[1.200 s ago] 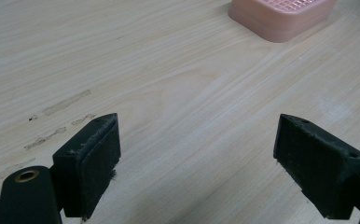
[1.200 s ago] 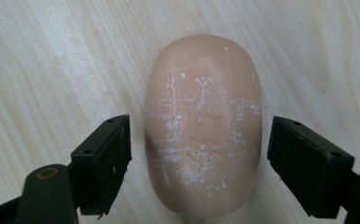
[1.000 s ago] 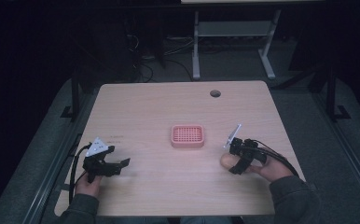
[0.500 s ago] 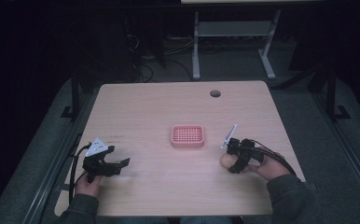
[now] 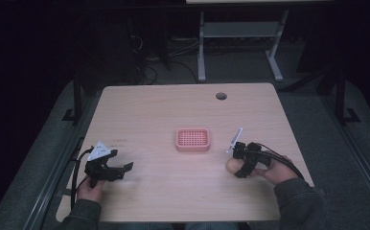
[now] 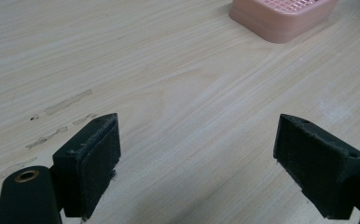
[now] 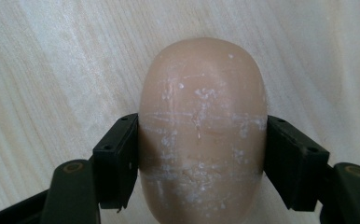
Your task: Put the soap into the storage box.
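A tan bar of soap [image 7: 202, 130], rounded and scuffed with white marks, sits between the jaws of my right gripper [image 7: 201, 158], which is shut on its two sides. From above, the soap [image 5: 233, 165] pokes out leftward of the right gripper [image 5: 238, 167] at the table's right front. A pink soap dish [image 5: 192, 139] with a grid top rests mid-table, its corner [image 6: 280, 16] showing in the left gripper view. My left gripper [image 5: 121, 171] stands open near the front left, its pads [image 6: 92, 161] wide apart over bare wood.
The wooden table [image 5: 164, 115] has a round cable hole [image 5: 221, 96] at its far right. Faint scuff marks [image 6: 61, 105] lie on the wood ahead of the left gripper. A desk frame [image 5: 236, 43] and cables stand on the dark floor beyond the table.
The right gripper with the soap has drifted slightly toward the table's front and left. The left gripper has stayed where it was.
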### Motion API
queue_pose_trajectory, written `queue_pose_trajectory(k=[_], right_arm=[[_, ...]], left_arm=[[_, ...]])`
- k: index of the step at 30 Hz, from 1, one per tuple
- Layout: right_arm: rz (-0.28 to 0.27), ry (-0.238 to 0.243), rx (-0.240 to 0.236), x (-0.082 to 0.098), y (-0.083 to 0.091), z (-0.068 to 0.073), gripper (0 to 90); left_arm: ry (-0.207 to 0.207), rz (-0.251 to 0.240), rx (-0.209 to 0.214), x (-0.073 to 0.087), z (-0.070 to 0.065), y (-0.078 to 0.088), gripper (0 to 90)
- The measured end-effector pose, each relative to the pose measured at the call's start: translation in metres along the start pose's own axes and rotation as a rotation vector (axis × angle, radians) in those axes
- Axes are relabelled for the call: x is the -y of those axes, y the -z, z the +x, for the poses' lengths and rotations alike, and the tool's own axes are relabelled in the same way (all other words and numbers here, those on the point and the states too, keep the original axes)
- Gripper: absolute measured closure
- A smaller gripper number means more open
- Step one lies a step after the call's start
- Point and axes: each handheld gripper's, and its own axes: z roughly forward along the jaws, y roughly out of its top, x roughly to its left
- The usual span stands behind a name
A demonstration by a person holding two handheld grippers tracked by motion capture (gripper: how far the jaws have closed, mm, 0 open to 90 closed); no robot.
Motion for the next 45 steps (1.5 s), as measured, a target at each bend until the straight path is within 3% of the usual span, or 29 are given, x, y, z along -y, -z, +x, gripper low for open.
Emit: queue_pose_trajectory(k=[10,22,37,45], right_arm=[[-0.03,0.012,-0.008,-0.002,0.008,0.0,31.9],[-0.059,0.031,-0.01,-0.016,0.019,-0.004,31.9],[-0.102,0.033,-0.055,-0.029,0.022,-0.013,31.9],[-0.1,0.05,-0.054,-0.043,0.026,-0.017,31.9]], left_arm=[[0.001,-0.002,0.0,0.0,0.0,0.0,14.3],[0.005,-0.005,0.0,0.0,0.0,0.001,14.3],[0.01,-0.007,-0.003,0.0,0.002,0.002,14.3],[0.01,-0.007,0.0,0.0,0.001,0.002,14.3]])
